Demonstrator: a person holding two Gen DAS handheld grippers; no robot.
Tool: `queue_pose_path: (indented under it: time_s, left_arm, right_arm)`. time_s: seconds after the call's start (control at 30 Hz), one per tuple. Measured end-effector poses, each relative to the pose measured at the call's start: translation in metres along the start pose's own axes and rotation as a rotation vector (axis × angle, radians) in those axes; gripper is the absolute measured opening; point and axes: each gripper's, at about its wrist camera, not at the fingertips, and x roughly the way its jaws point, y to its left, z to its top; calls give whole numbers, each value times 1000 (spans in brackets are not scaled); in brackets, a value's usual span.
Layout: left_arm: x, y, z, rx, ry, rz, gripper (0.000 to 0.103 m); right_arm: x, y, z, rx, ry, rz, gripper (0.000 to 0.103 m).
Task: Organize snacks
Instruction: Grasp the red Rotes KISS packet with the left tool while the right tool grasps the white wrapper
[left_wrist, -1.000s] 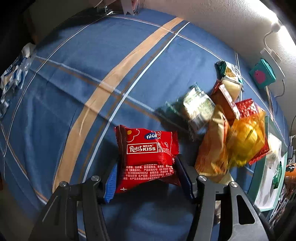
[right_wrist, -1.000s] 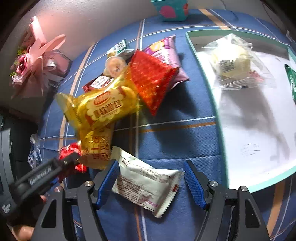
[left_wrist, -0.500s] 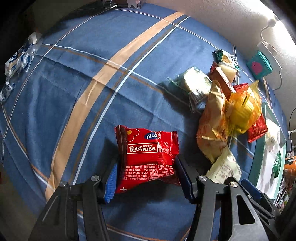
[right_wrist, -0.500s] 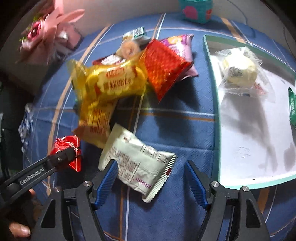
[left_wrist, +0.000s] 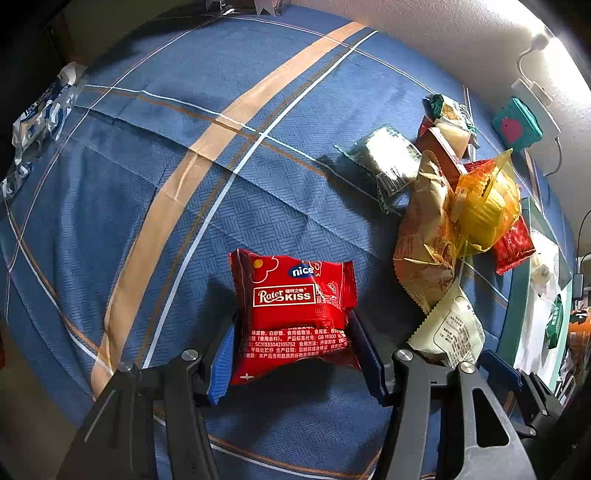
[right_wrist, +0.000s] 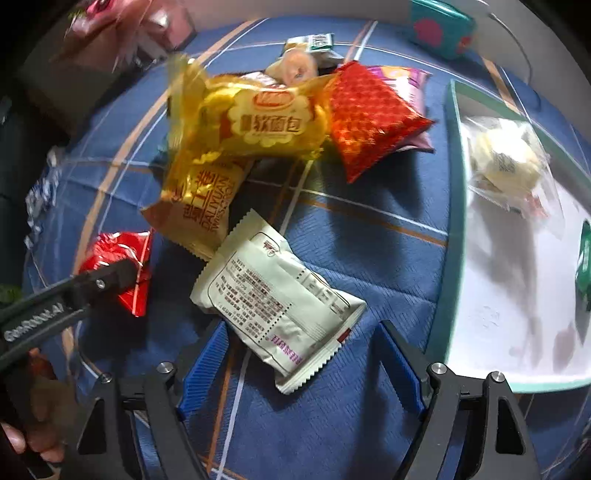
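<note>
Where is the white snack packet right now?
In the right wrist view the white packet lies on the blue cloth between the right tool's open fingers, just below the golden packet and left of the white tray.

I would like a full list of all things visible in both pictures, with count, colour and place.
red Rater Kiss packet: 1, red, between the left jaws
white packet: 1, cream, on the cloth ahead of the right jaws
yellow bread packet: 1, yellow, top of the pile
gold packet: 1, gold, under the bread
red foil packet: 1, red, right of the bread
tray: 1, white with teal rim, right
tablecloth: 1, blue, striped
left gripper: 1, black, blue pads
right gripper: 1, same, open
</note>
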Motion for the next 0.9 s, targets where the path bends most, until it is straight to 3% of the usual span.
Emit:
queue_pose_path:
  time_s: [0.2, 0.4, 0.5, 0.63, 0.9]
  left_arm:
    - [-10, 7, 2, 6, 2, -2, 61]
    - [-9, 4, 2, 12, 1, 4, 61]
    - [-7, 2, 2, 14, 5, 5, 61]
    - [-4, -2, 3, 22, 7, 8, 61]
    - [8, -7, 1, 37, 31, 13, 61]
  right_arm:
    - [10, 18, 12, -38, -42, -20, 84]
    - [12, 9, 27, 13, -87, 20, 83]
    - [14, 8, 30, 28, -90, 33, 76]
    - [2, -15, 25, 47, -103, 41, 56]
    - [-18, -52, 19, 82, -102, 62, 55]
